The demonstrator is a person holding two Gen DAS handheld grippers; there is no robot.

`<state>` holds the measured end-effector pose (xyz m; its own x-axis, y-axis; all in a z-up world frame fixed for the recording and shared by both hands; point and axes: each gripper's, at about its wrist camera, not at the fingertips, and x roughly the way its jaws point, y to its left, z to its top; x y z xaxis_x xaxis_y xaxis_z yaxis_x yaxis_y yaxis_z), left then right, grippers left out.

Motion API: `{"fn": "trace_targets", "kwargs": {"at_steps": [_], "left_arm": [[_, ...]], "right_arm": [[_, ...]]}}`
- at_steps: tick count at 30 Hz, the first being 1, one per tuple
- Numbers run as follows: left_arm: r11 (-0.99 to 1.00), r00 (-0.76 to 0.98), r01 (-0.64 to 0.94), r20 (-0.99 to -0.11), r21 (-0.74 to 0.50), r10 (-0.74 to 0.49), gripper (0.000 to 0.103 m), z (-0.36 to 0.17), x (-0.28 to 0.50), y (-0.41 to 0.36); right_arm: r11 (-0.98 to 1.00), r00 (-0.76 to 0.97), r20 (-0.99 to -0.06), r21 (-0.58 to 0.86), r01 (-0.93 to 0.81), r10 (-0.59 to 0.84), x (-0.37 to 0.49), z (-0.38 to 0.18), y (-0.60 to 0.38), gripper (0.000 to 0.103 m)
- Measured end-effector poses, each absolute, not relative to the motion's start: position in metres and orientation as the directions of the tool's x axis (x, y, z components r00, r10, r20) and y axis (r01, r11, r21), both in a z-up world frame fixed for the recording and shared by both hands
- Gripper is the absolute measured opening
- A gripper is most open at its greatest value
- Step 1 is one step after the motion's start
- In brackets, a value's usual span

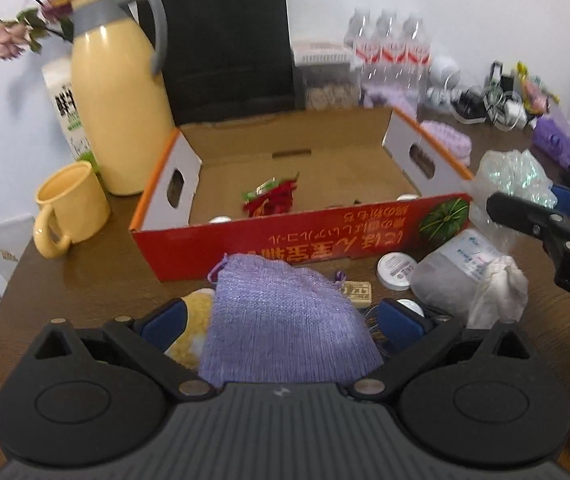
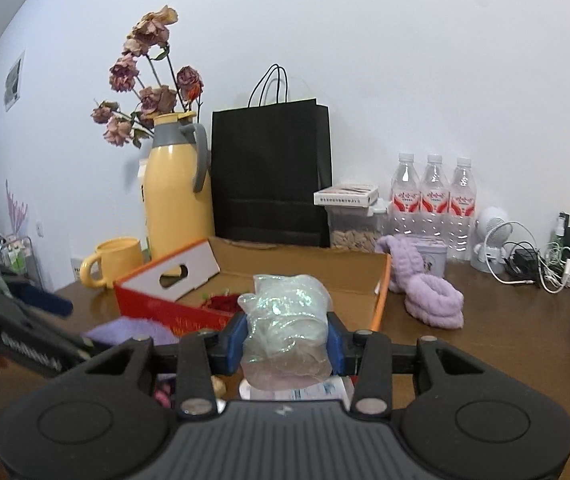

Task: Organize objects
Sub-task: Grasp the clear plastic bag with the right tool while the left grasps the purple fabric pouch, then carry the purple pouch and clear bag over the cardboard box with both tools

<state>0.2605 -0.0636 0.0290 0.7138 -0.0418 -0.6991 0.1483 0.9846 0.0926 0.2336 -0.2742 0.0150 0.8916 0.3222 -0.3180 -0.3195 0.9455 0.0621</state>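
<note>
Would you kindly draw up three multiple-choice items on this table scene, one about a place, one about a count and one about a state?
1. Where does the red packet lie?
A. inside the cardboard box
B. in the yellow mug
C. on the black paper bag

2. How many water bottles stand by the wall?
A. two
B. three
C. five

3. What is the right gripper doing?
A. standing open, holding nothing
B. closed on the clear plastic bag
C. closed on the mug's handle

Answers: 1 A, the packet rests on the box floor. 2 B, three capped bottles stand side by side. 3 B, both blue pads press the crinkled bag between them.
</note>
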Motion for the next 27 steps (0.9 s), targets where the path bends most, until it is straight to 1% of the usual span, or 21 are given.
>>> {"fn": "trace_targets", "kwargs": {"at_steps": [5,11,18,20,21,22,23,24,25,26,27], "left_arm": [[0.982,0.670,0.147,-0.742,0.120,-0.009,0.103,0.015,0.281,-0.071],[0.973,0.647,0.162,-0.762,0.164,0.020,0.103,0.005,0.291,-0.085],[0.982,0.633,0.138,-0.774,0.126,0.010,0.103,0.003,0.296,-0.079],[0.983,0.642,0.127,-0.767,0.129,0.017,0.094,0.003,0.293,-0.079],[0.983,0.647,0.123,-0.762,0.135,0.024,0.092,0.004,0.293,-0.079],[0.983,0.652,0.118,-0.757,0.140,0.029,0.085,0.004,0.291,-0.079],[0.983,0.661,0.111,-0.750,0.148,0.038,0.075,0.005,0.290,-0.079],[0.982,0.670,0.103,-0.741,0.157,0.048,0.070,0.006,0.288,-0.078],[0.983,0.677,0.095,-0.734,0.157,0.052,0.061,0.007,0.287,-0.076],[0.985,0.680,0.090,-0.731,0.149,0.048,0.057,0.009,0.286,-0.074],[0.986,0.683,0.089,-0.730,0.139,0.041,0.055,0.011,0.285,-0.072]], "right_arm": [[0.949,0.886,-0.342,0.093,-0.300,0.313,0.238,-0.006,-0.281,0.040],[0.947,0.878,-0.354,0.118,-0.299,0.322,0.237,-0.014,-0.283,0.040],[0.945,0.876,-0.356,0.141,-0.295,0.327,0.237,-0.016,-0.286,0.040],[0.945,0.877,-0.354,0.144,-0.294,0.327,0.237,-0.016,-0.286,0.040],[0.945,0.877,-0.352,0.145,-0.294,0.327,0.236,-0.017,-0.286,0.040],[0.945,0.877,-0.353,0.146,-0.294,0.327,0.237,-0.017,-0.286,0.040],[0.945,0.876,-0.353,0.146,-0.294,0.328,0.236,-0.017,-0.286,0.040],[0.944,0.876,-0.353,0.146,-0.295,0.328,0.236,-0.017,-0.286,0.040],[0.945,0.877,-0.353,0.146,-0.294,0.327,0.236,-0.017,-0.286,0.040],[0.944,0.876,-0.353,0.146,-0.295,0.328,0.236,-0.017,-0.286,0.040],[0.944,0.876,-0.353,0.147,-0.296,0.329,0.236,-0.017,-0.286,0.040]]}}
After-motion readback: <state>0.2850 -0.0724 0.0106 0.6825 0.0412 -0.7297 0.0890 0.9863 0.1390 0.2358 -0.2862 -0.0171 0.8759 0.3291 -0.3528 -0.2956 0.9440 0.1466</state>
